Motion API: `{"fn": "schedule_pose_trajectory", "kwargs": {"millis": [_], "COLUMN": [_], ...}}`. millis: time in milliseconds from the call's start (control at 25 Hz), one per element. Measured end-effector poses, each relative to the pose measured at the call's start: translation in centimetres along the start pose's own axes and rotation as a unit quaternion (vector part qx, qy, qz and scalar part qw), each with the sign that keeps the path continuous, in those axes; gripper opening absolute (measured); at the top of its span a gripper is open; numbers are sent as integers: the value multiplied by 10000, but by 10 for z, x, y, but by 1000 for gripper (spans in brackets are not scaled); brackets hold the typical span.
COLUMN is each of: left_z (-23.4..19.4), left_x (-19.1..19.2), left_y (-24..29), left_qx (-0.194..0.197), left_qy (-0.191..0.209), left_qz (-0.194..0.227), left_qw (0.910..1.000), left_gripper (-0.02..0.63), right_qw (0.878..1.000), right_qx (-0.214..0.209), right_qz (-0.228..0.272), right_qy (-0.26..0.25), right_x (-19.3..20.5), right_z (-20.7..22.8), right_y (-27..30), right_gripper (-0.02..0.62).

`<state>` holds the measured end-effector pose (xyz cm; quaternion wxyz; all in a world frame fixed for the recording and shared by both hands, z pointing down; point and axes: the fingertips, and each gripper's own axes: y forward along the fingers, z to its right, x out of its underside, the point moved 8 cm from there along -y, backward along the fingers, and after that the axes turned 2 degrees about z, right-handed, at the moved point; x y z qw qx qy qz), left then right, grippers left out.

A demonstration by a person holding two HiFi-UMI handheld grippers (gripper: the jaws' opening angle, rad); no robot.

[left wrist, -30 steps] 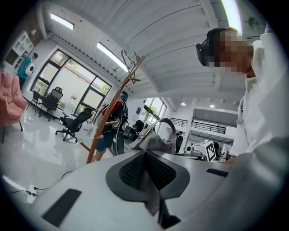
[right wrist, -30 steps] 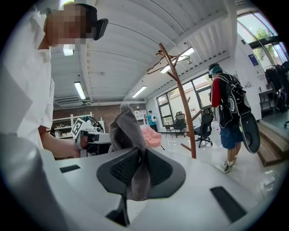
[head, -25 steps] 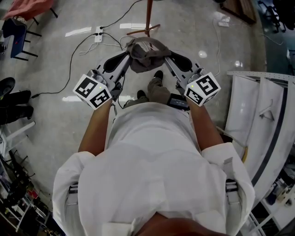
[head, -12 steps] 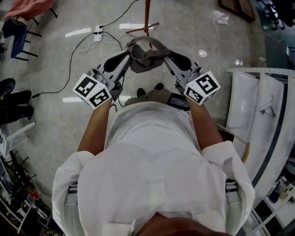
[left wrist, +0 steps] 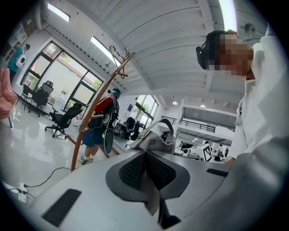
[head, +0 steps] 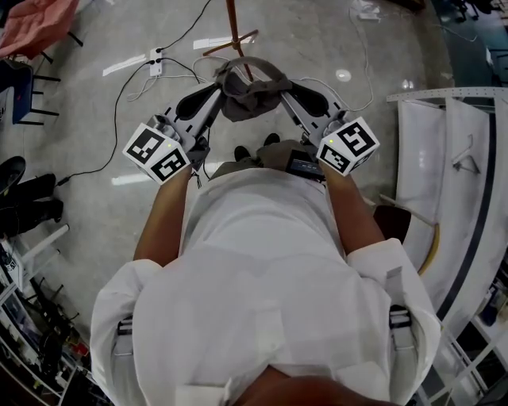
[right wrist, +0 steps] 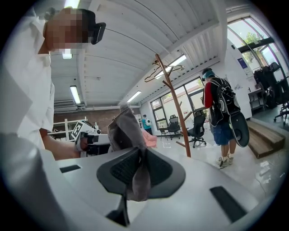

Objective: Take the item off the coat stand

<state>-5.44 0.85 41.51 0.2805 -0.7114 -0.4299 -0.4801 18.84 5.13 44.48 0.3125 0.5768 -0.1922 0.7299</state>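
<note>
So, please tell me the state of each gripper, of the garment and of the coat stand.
Left gripper: shut on the garment.
Right gripper: shut on the garment.
Garment: off the coat stand, bunched, held in the air between both grippers.
Coat stand: standing on the floor, apart from the garment.

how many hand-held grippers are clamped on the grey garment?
2. The left hand-held gripper pinches its left side and the right hand-held gripper its right side. The grey garment hangs between them, apart from the coat stand. None hidden.
</note>
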Motion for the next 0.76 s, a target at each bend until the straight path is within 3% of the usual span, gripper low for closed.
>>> {"fn": "schedule_pose_trajectory", "kwargs": {"millis": [760], "left_z": [-1], "left_x": [9], "left_y": [3], "left_qx": [-188], "left_qy": [-122], "left_qz": [114], "left_qw": [9997], "left_gripper": [20], "right_qw": [9999], "right_qx": [-109], "right_qz": [15], "right_qy": [7], "right_x": [-1], "right_z": [22], "right_y": [12], "right_gripper": [58]}}
